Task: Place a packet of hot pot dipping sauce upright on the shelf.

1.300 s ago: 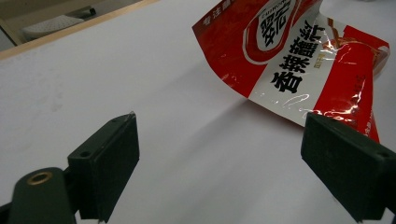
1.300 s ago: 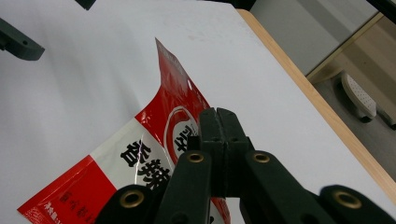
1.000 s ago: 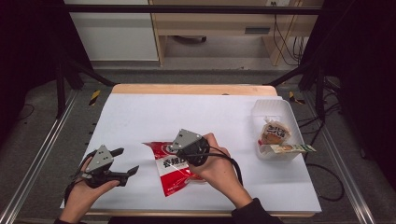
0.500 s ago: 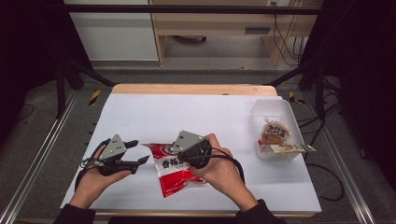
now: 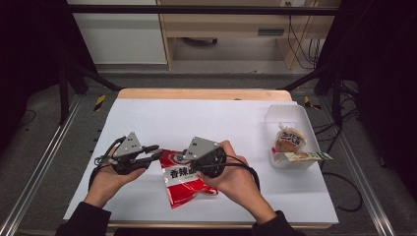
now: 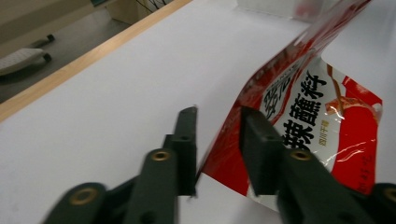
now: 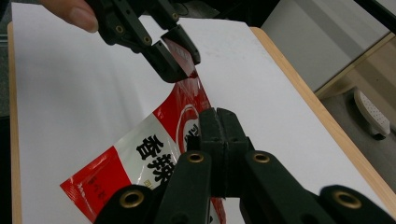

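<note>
A red and white snack packet (image 5: 184,179) lies at the front middle of the white table (image 5: 211,118). My right gripper (image 5: 189,164) is shut on its top edge; in the right gripper view the jaws (image 7: 219,116) meet flat on the red film (image 7: 154,140). My left gripper (image 5: 156,151) has come in from the left, and its jaws have just been closing. In the left gripper view they (image 6: 217,126) still stand a little apart, with the packet's raised corner (image 6: 327,116) between them against one pad. The right gripper view shows that same gripper (image 7: 180,58) straddling the corner.
A clear plastic tub (image 5: 285,109) stands at the table's right edge with two wrapped snacks (image 5: 287,140) in it. A wooden strip (image 5: 201,93) runs along the far edge. Bare white surface lies behind and left of the packet.
My left hand has moved right and slightly up from the table's left side to the packet's corner, and its jaws have narrowed around it. The right hand and packet stay put.
</note>
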The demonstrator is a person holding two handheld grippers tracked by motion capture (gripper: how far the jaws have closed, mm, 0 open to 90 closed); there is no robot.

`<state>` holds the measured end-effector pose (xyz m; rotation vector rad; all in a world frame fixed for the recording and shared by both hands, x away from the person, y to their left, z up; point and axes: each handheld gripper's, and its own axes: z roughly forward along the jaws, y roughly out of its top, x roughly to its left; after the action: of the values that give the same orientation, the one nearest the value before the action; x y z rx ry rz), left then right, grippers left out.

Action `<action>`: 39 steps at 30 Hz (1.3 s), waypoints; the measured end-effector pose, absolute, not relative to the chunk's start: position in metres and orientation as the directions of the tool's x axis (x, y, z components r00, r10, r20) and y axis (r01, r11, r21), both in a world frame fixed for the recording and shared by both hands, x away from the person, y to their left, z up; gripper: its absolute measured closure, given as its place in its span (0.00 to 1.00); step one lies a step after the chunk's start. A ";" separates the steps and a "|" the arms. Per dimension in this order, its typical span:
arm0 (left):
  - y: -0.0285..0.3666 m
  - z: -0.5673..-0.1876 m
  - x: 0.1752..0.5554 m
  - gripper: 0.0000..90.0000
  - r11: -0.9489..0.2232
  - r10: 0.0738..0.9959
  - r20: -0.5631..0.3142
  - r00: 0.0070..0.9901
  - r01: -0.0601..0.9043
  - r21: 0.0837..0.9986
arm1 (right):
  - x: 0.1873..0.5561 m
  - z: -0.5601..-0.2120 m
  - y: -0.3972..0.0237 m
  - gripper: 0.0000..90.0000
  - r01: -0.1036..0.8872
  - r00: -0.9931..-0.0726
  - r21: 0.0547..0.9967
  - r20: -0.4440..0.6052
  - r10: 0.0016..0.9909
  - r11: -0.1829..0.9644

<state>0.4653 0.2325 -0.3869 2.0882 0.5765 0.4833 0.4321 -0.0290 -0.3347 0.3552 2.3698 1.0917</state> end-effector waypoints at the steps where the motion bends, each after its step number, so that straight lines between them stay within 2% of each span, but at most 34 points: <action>1: 0.231 -0.386 0.465 0.88 -0.495 0.565 0.117 0.816 0.222 0.840 | 0.433 -0.334 -0.032 1.00 0.027 -0.838 0.766 -0.332 0.432 0.642; 4: 0.227 -0.382 0.463 0.99 -0.483 0.562 0.106 0.820 0.221 0.847 | 0.434 -0.334 -0.041 1.00 0.043 -0.835 0.766 -0.325 0.444 0.641; 5: 0.225 -0.380 0.462 1.00 -0.479 0.562 0.107 0.820 0.217 0.851 | 0.435 -0.333 -0.042 1.00 0.044 -0.834 0.766 -0.326 0.446 0.641; 16: 0.209 -0.336 0.454 1.00 -0.485 0.562 0.181 0.807 0.145 0.862 | 0.436 -0.315 -0.067 1.00 0.064 -0.818 0.791 -0.308 0.486 0.609; 23: 0.206 -0.326 0.450 1.00 -0.524 0.524 0.221 0.823 0.107 0.845 | 0.438 -0.308 -0.073 0.99 0.074 -0.826 0.784 -0.298 0.478 0.616; 26: 0.205 -0.324 0.446 1.00 -0.532 0.511 0.238 0.826 0.087 0.842 | 0.438 -0.308 -0.074 0.88 0.071 -0.842 0.763 -0.299 0.448 0.643; 29: 0.205 -0.322 0.443 1.00 -0.534 0.507 0.245 0.827 0.077 0.842 | 0.439 -0.307 -0.074 0.67 0.067 -0.847 0.744 -0.310 0.433 0.664; 30: 0.205 -0.321 0.442 1.00 -0.536 0.503 0.250 0.827 0.072 0.841 | 0.439 -0.306 -0.074 0.64 0.062 -0.849 0.737 -0.315 0.423 0.673; 35: 0.204 -0.318 0.439 1.00 -0.540 0.492 0.265 0.829 0.052 0.840 | 0.446 -0.306 -0.075 0.52 0.066 -0.866 0.718 -0.303 0.397 0.693; 39: 0.204 -0.315 0.437 1.00 -0.544 0.484 0.279 0.829 0.036 0.839 | 0.455 -0.308 -0.074 0.48 0.102 -0.875 0.700 -0.274 0.398 0.706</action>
<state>0.4367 0.2038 -0.3150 2.0816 0.3810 0.6130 0.4545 -0.0745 -0.3083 0.3870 2.5062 0.9942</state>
